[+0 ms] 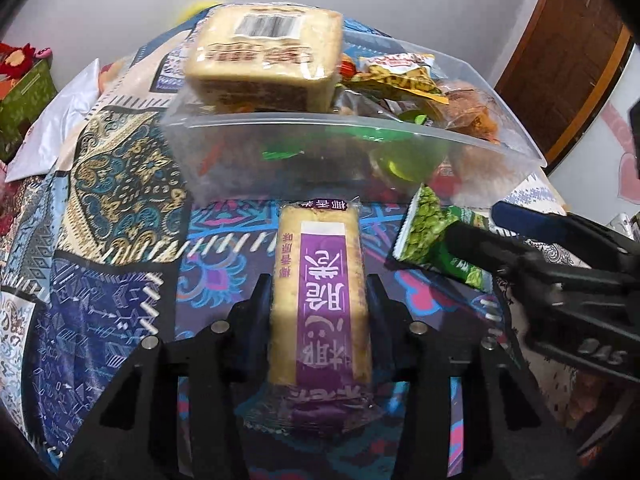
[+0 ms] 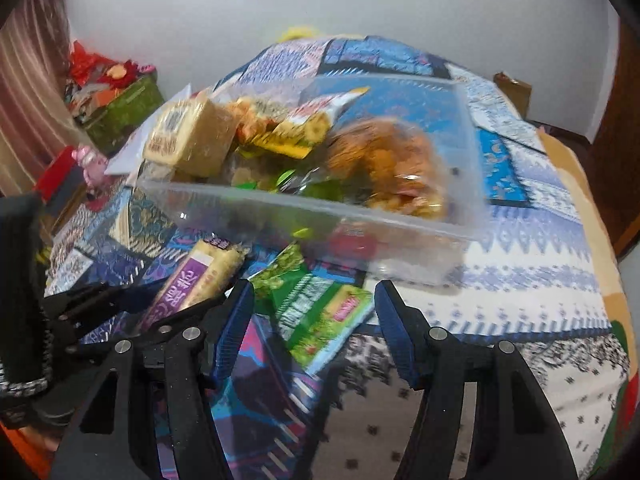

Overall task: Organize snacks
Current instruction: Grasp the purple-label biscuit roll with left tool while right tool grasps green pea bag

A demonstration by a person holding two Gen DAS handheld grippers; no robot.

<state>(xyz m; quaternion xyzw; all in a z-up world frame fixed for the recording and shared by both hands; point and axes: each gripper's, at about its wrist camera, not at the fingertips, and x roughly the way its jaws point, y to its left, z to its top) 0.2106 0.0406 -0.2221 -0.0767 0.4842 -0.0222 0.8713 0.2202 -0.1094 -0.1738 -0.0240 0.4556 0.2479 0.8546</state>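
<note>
Right gripper [image 2: 314, 304] jaws apart over green snack packet [image 2: 320, 316]; left gripper [image 2: 188, 300] clamps purple-labelled bar [image 2: 196, 280]; clear bin [image 2: 320, 204] behind.

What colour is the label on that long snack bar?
Purple, with white characters, on a pale yellow snack bar. The left wrist view shows it best.

The left gripper [image 1: 318, 292] is matte black plastic: two angular, ribbed fingers on triangular open-frame linkage arms, each arm pinned with round silver pivot bolts. The right gripper [image 2: 314, 308] has the same black frame and silver bolts, but its fingers [image 2: 236, 328] wear ridged blue pads. Pale raised lettering marks its black side, seen from the left wrist.
</note>
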